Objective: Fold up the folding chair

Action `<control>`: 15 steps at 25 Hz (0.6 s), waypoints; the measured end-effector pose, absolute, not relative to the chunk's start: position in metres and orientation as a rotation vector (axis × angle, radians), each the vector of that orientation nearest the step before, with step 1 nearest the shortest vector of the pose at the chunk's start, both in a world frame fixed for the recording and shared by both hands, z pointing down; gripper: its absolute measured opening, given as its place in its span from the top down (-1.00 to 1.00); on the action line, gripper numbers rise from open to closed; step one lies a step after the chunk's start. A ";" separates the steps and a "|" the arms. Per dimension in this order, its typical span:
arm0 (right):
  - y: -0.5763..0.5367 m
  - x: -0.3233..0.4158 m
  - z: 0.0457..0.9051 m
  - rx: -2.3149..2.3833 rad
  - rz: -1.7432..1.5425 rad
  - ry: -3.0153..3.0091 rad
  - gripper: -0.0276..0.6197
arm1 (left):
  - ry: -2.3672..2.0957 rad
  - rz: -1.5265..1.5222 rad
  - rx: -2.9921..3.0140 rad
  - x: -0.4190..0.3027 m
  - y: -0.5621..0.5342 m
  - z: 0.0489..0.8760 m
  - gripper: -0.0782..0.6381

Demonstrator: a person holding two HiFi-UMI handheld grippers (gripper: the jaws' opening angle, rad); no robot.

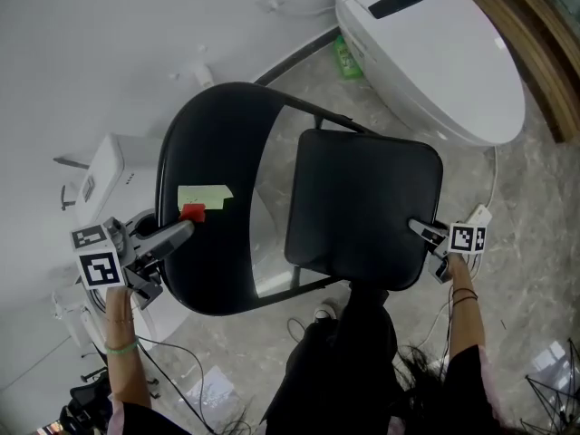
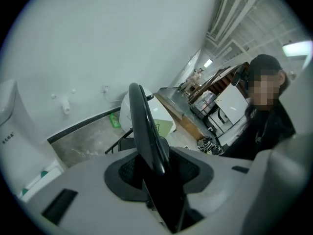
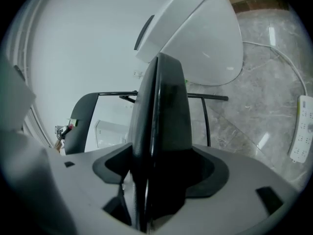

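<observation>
The black folding chair stands open on the floor below me. Its curved backrest [image 1: 213,243] is at the left of the head view, with a pale green label [image 1: 206,194] on it, and its padded seat [image 1: 362,207] is at the right. My left gripper [image 1: 184,229] is shut on the backrest's near edge. In the left gripper view that edge [image 2: 144,126] runs upright between the pads of the left gripper [image 2: 156,170]. My right gripper [image 1: 419,230] is shut on the seat's right edge. The seat [image 3: 164,106] fills the gap of the right gripper [image 3: 152,168].
A large white oval appliance [image 1: 435,53] stands behind the chair, with a green bottle [image 1: 347,57] beside it. A white power strip [image 3: 299,129] and its cord lie on the stone floor at the right. A white unit [image 1: 104,175] stands at the left. Cables lie near my feet [image 1: 340,343].
</observation>
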State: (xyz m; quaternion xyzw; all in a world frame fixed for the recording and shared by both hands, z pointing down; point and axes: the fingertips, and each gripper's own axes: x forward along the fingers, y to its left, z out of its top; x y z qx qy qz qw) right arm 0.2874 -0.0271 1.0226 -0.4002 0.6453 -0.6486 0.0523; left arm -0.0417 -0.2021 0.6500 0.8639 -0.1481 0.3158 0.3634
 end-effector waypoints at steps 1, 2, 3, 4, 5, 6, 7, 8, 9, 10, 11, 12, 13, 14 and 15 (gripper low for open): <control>-0.022 0.283 1.013 -1.231 -1.973 1.950 -0.12 | -0.371 0.825 2.224 -0.039 -0.201 0.643 0.39; -0.017 0.278 1.001 -1.244 -1.969 1.935 -0.12 | -0.362 0.837 2.227 -0.037 -0.200 0.634 0.39; -0.012 0.272 0.989 -1.255 -1.964 1.921 -0.10 | -0.357 0.849 2.231 -0.035 -0.197 0.625 0.40; -0.008 0.267 0.976 -1.263 -1.956 1.907 -0.07 | -0.359 0.865 2.234 -0.034 -0.195 0.616 0.40; -0.006 0.263 0.963 -1.273 -1.946 1.895 -0.04 | -0.368 0.879 2.234 -0.034 -0.194 0.609 0.40; -0.004 0.262 0.950 -1.283 -1.932 1.884 -0.02 | -0.382 0.884 2.226 -0.034 -0.193 0.603 0.43; -0.003 0.261 0.937 -1.288 -1.917 1.875 0.01 | -0.395 0.877 2.215 -0.033 -0.191 0.598 0.43; -0.002 0.260 0.923 -1.286 -1.904 1.866 0.04 | -0.404 0.868 2.205 -0.033 -0.189 0.592 0.45; -0.001 0.258 0.909 -1.279 -1.891 1.858 0.08 | -0.412 0.866 2.202 -0.032 -0.185 0.586 0.45; -0.001 0.256 0.894 -1.272 -1.877 1.851 0.10 | -0.418 0.873 2.205 -0.030 -0.181 0.579 0.45; -0.002 0.254 0.880 -1.268 -1.865 1.845 0.13 | -0.423 0.880 2.209 -0.028 -0.178 0.571 0.45; -0.003 0.253 0.867 -1.269 -1.858 1.836 0.15 | -0.425 0.884 2.214 -0.026 -0.176 0.564 0.45; -0.003 0.253 0.857 -1.279 -1.859 1.823 0.16 | -0.425 0.888 2.218 -0.023 -0.174 0.558 0.45; -0.003 0.252 0.847 -1.291 -1.866 1.806 0.18 | -0.424 0.892 2.223 -0.020 -0.172 0.553 0.45; -0.005 0.251 0.838 -1.291 -1.869 1.793 0.20 | -0.422 0.895 2.228 -0.017 -0.172 0.549 0.45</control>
